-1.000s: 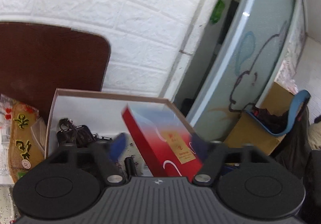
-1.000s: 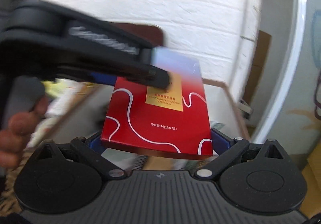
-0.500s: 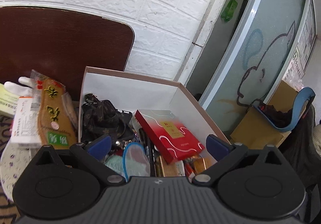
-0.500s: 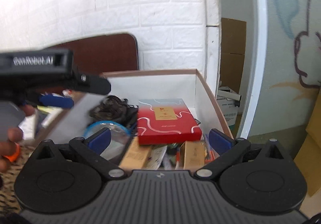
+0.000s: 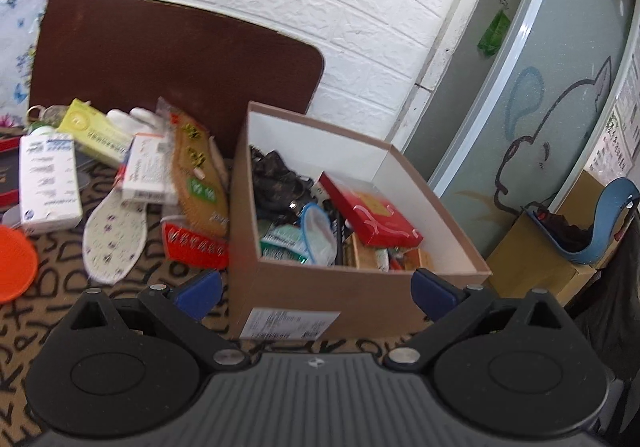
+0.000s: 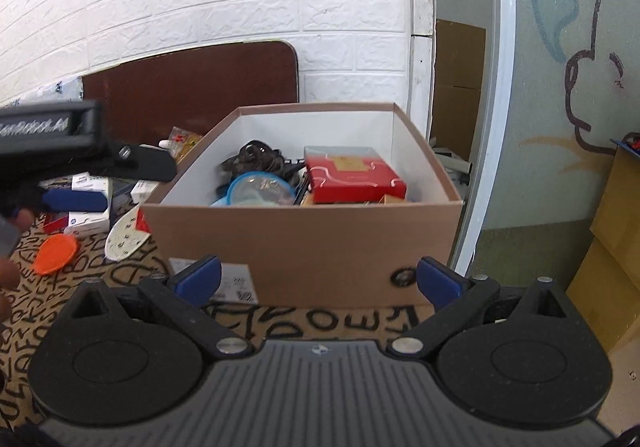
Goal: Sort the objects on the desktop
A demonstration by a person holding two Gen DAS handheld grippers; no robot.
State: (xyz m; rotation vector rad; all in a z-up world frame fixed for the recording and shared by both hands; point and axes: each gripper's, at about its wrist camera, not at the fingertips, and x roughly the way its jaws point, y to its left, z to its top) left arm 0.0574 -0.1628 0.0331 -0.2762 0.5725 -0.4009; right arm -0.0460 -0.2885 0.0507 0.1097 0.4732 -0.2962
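A brown cardboard box [image 5: 332, 287] [image 6: 304, 243] stands on the patterned table cover. Inside it lie a red flat box [image 5: 370, 213] [image 6: 354, 179], a round blue-rimmed lid [image 5: 318, 225] [image 6: 258, 189], a dark bundle [image 5: 276, 179] and small packets. My left gripper [image 5: 316, 291] is open and empty, held back in front of the box; it also shows at the left of the right wrist view [image 6: 80, 163]. My right gripper [image 6: 318, 279] is open and empty, in front of the box.
Left of the box lie a white insole [image 5: 114, 235], white medicine boxes [image 5: 48, 179], a yellow-green box [image 5: 94, 131], a brown snack packet [image 5: 198, 179], a red packet [image 5: 196, 243] and an orange lid [image 5: 14, 263] [image 6: 56, 249]. A brown board [image 5: 168, 59] leans on the brick wall.
The red flat box was held between both grippers a second ago; it now lies in the cardboard box. Both grippers have opened and drawn back from the box.
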